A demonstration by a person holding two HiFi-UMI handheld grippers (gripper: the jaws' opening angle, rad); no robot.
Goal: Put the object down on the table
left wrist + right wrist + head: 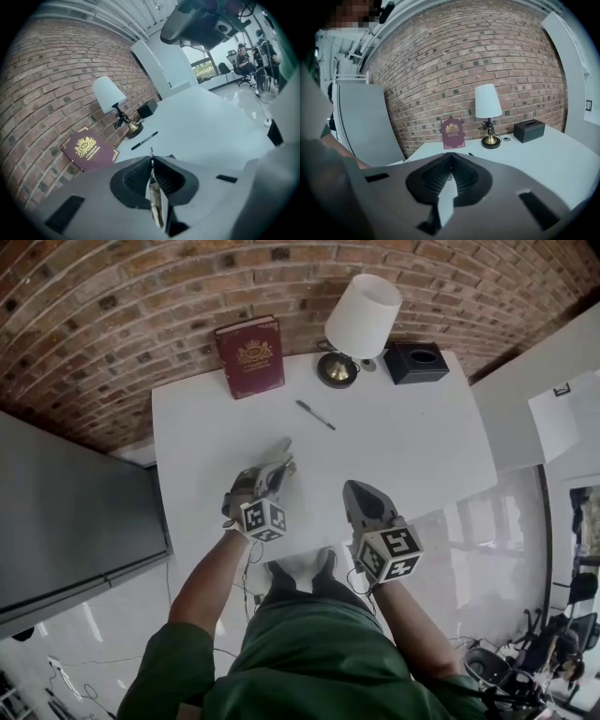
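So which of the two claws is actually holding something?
The left claw: its jaws pinch a thin flat piece that pokes out past the tips. The right claw is shut with nothing between its jaws.

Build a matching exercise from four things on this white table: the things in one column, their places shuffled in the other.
Things:
1. maroon book
2. lamp
3. pen
4. black box

Places:
A. lying flat, out towards the middle of the table
B. at the back right corner
C. standing against the brick wall, back left
D. at the back, between the book and the box

Pairs: 1-C, 2-D, 3-A, 4-B.
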